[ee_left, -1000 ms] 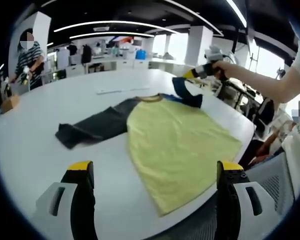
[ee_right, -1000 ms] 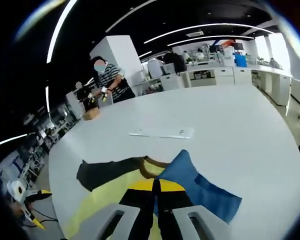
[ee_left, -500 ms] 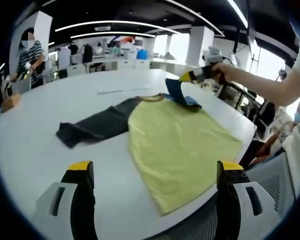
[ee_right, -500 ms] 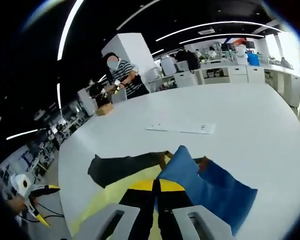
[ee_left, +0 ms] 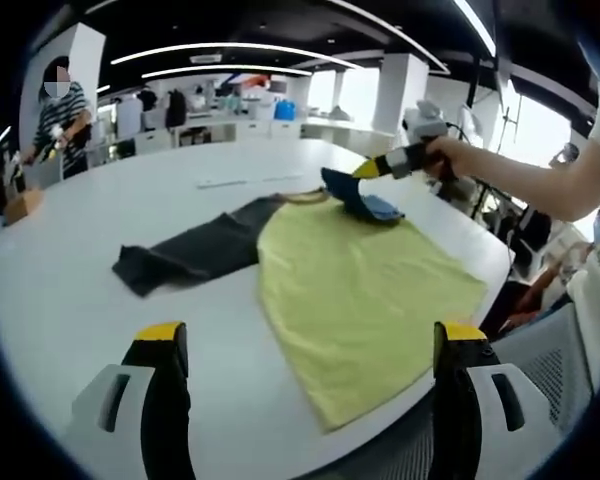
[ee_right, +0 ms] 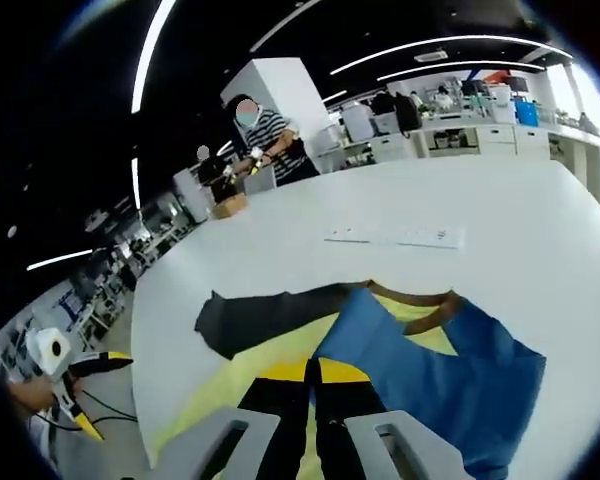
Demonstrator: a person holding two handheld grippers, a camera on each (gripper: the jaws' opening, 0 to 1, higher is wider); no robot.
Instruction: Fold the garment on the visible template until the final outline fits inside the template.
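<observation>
Yellow shirt (ee_left: 355,290) flat near the white table (ee_left: 70,300) edge, bare tabletop from 9 to 12 o'clock, left gripper (ee_left: 310,345) wide open, right gripper (ee_right: 313,375) clamped on blue sleeve (ee_right: 430,370), now carried further over the yellow.

Garment flat on the bench

The garment (ee_left: 350,290) lies on the bench (ee_left: 80,300); right tongs (ee_left: 362,171) lift one sleeve (ee_left: 365,203) over it; the other sleeve (ee_left: 185,255) stretches opposite.
</observation>
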